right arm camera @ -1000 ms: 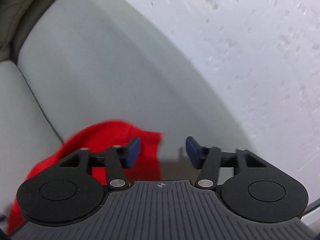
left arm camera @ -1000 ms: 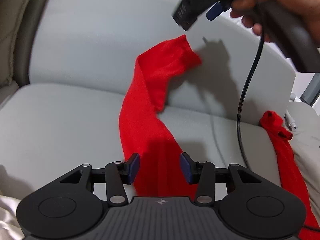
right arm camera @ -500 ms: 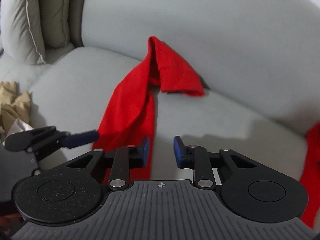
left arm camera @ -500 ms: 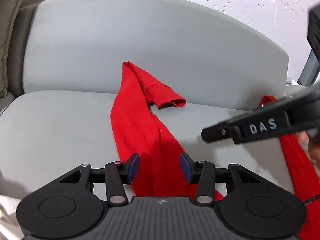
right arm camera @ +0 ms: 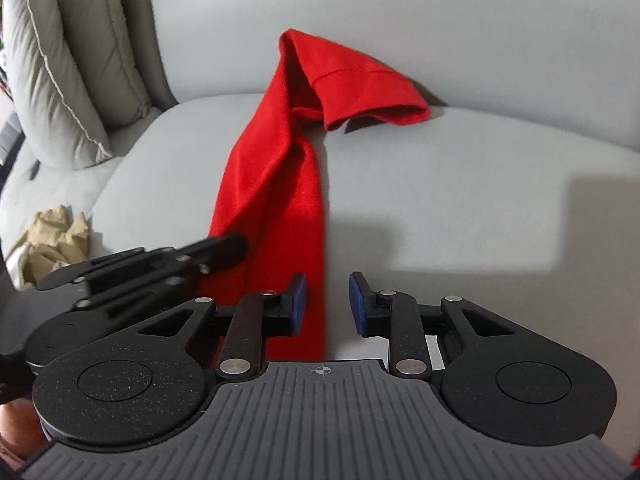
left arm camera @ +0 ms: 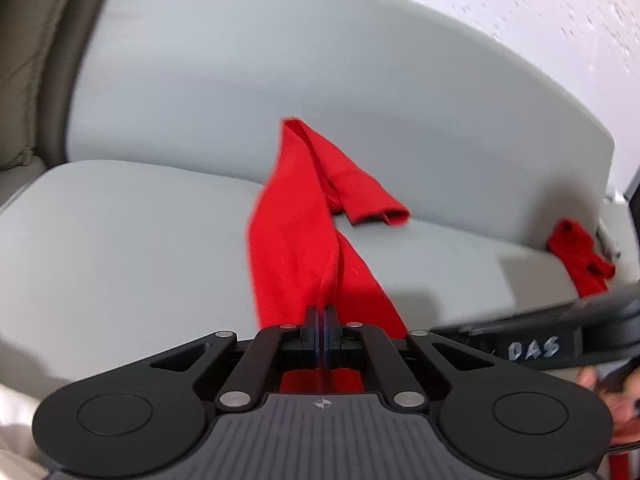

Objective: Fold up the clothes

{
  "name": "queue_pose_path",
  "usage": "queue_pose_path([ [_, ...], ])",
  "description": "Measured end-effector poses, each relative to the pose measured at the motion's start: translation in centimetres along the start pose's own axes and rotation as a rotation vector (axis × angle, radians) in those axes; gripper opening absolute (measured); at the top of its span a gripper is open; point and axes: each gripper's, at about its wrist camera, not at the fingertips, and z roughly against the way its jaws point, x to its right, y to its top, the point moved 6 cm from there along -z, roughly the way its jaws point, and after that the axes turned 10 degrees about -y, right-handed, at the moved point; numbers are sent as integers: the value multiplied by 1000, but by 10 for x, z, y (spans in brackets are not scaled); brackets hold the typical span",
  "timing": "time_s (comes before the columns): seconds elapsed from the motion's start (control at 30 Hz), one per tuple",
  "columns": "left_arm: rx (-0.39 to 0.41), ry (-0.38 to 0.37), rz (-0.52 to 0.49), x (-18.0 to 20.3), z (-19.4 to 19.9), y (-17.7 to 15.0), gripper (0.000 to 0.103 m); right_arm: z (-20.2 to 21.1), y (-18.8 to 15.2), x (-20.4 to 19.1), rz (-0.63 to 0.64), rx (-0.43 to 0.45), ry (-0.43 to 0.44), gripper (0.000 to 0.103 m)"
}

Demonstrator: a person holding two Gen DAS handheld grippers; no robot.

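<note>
Folding has barely begun, by my reading: the red garment [left arm camera: 296, 240] lies as a long bunched strip down the middle of the grey sofa [left arm camera: 120, 240] seat, its far end propped against the backrest with one sleeve flopped over toward the right edge. Nothing is squared or laid flat yet, so spreading, aligning and the folds themselves all seem left to do. A second red piece [left arm camera: 580, 260] sits at the far right corner of the seat, just beside the armrest; whether it belongs to the same garment is hard to tell from here.

The left gripper [left arm camera: 321, 330] has its jaws pressed together on a raised ridge of the red cloth at the near end of the strip. The right gripper [right arm camera: 327, 304] hovers just beside it with jaws partly apart; the strip's right edge runs up between them, but the pads do not press on it. Crumpled brown paper [right arm camera: 60, 236] rests at the left edge of the seat, and a pale cushion [right arm camera: 52, 72] leans in the left corner.

Against the earlier view, the left jaws stood apart over the cloth and have since snapped shut on it, while the right gripper, which was up by the backrest near the sleeve, has come down to the near end, its jaws narrowing on the way
</note>
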Motion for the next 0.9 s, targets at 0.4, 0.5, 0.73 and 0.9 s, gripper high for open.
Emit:
queue_pose_path([
  [0.4, 1, 136, 16, -46, 40, 1, 30, 12, 7, -42, 177, 79, -240, 35],
  [0.5, -4, -9, 28, -40, 33, 1, 29, 7, 14, -59, 199, 122, -189, 33],
  [0.73, -173, 244, -44, -56, 3, -11, 26, -23, 14, -68, 312, 85, -246, 19],
  [0.9, -125, 353, -159, -36, 15, -1, 37, 25, 10, -34, 273, 90, -405, 27],
])
